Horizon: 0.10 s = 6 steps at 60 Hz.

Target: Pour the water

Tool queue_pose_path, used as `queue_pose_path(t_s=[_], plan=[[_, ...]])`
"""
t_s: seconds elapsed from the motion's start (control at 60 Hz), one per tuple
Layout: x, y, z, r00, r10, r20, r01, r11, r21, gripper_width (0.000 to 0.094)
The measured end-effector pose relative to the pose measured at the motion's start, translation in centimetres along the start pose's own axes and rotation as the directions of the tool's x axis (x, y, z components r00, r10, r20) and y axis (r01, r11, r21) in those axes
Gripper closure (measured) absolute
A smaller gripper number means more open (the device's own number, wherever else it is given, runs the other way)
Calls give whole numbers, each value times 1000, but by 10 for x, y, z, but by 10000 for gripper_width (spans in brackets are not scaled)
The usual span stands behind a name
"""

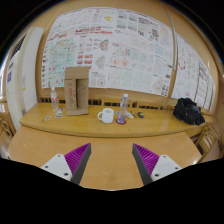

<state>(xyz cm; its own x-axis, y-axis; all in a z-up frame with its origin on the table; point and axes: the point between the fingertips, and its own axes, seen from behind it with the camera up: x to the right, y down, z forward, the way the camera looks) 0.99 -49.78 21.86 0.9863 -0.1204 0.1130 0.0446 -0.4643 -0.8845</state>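
A clear water bottle (124, 106) stands upright near the middle of the far wooden table (150, 126). A white cup (107, 116) stands just left of it. My gripper (112, 163) is open and empty, its purple pads (148, 158) wide apart, well short of both, over the near wooden table (110, 150). The bottle and cup are far beyond the fingers.
A cardboard stand (77, 90) and a second small bottle (54, 98) stand at the left of the far table. A black bag (188, 111) lies at its right end. The wall behind is covered with paper sheets (110, 50).
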Motion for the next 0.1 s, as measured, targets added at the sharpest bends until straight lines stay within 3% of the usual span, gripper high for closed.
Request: queue_pose_path(t_s=[0.1], plan=[[-4,-3,-11,1000,9,4,-9,1000,2,86]])
